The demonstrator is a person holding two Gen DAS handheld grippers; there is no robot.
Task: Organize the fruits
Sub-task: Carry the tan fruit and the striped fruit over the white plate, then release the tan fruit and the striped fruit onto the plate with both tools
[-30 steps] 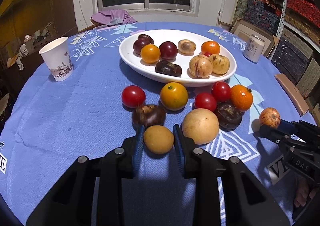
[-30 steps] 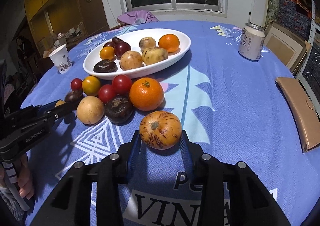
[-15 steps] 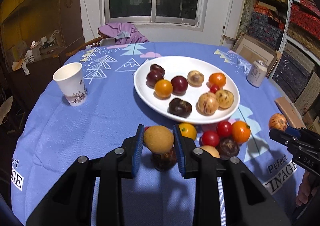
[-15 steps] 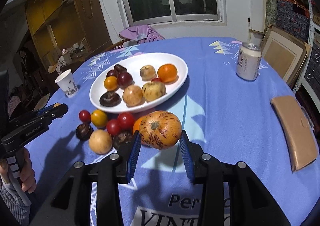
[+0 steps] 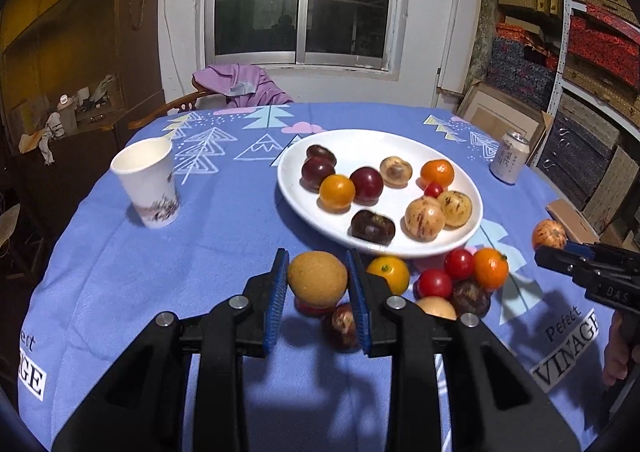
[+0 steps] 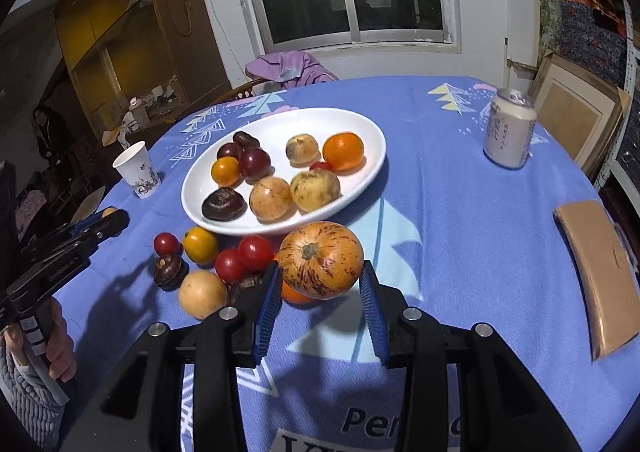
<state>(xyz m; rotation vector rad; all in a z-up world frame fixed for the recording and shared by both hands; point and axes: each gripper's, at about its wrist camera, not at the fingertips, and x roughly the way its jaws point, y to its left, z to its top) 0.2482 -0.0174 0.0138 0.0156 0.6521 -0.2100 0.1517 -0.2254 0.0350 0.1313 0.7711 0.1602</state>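
Observation:
My left gripper (image 5: pixel 318 278) is shut on a small tan round fruit (image 5: pixel 317 278), held in the air above the blue cloth. My right gripper (image 6: pixel 320 282) is shut on an orange fruit with red streaks (image 6: pixel 321 259), also lifted off the table. A white oval plate (image 5: pixel 400 144) behind both holds several fruits: dark plums, oranges, pale speckled ones. In front of the plate on the cloth lie red tomatoes (image 5: pixel 435 283), a yellow-orange fruit (image 5: pixel 389 274), an orange (image 5: pixel 490 267), dark brown fruits (image 6: pixel 171 271) and a tan ball (image 6: pixel 202 294). The right gripper (image 5: pixel 550 246) shows at the right edge of the left wrist view.
A paper cup (image 5: pixel 148 183) stands left of the plate. A drink can (image 6: pixel 509 134) stands at the far right, with a brown flat pouch (image 6: pixel 598 268) nearer on the right. A chair with purple cloth (image 5: pixel 244 82) is behind the table. A person's hand (image 6: pixel 56 340) holds the left gripper's handle.
Both grippers rose from the cloth with their fruits held; the table and plate now look lower and farther. The loose fruits and the plate stayed in place.

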